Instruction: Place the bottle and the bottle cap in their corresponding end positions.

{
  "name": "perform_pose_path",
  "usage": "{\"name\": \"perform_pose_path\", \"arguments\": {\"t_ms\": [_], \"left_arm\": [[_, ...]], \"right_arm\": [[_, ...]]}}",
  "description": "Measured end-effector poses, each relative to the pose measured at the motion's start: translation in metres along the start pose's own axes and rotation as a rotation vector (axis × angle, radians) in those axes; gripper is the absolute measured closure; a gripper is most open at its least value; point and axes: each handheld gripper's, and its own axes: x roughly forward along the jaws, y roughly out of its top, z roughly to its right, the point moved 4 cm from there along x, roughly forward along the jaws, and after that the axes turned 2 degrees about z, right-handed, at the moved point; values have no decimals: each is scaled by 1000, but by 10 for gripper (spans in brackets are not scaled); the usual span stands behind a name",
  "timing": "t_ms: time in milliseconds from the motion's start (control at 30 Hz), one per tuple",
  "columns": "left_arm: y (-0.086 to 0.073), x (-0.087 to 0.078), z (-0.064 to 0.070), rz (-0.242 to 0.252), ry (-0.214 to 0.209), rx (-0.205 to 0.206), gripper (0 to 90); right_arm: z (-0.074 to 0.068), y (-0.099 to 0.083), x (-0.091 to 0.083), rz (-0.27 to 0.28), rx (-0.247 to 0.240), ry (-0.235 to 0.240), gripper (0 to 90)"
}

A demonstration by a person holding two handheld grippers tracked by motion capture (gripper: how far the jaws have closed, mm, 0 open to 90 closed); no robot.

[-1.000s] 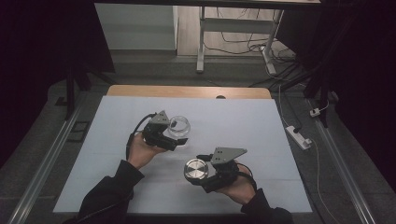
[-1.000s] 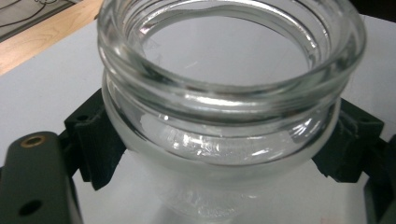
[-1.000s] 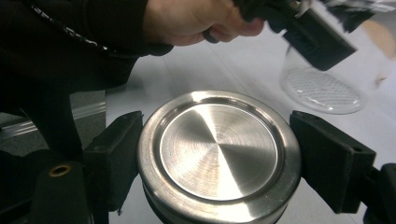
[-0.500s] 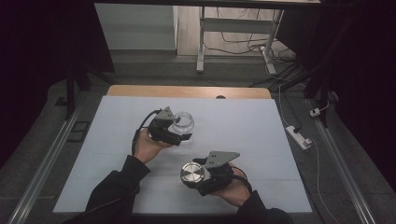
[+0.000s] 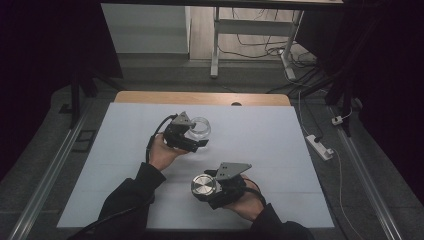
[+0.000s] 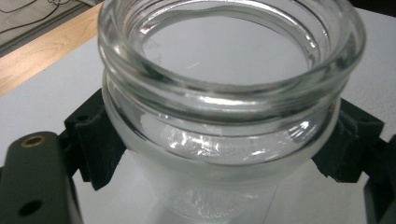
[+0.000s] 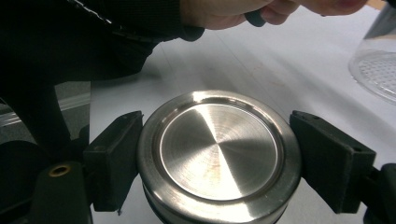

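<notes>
Left gripper (image 5: 196,142): clamped on glass jar (image 5: 200,128), open mouth.
Right gripper (image 5: 206,190): pinching steel lid (image 5: 204,187).
Surface (image 5: 260,140): white.

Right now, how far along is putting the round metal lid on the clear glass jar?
Done: left gripper clamps the open clear glass jar; right gripper clamps the round metal lid. In hand: lid held apart from the jar. Left: bring it over the mouth and close it.
</notes>
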Motion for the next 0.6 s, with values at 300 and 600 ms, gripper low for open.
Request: {"name": "perform_pose_path", "arguments": {"t_ms": [300,600], "left_arm": [[-1,10,-2,-2,9,-5,158],[-5,23,-3,-13,22,-3,157]], "right_arm": [[3,-5,8,-7,-1,-5,197],[10,-12,16,-24,2,-19,197]]}}
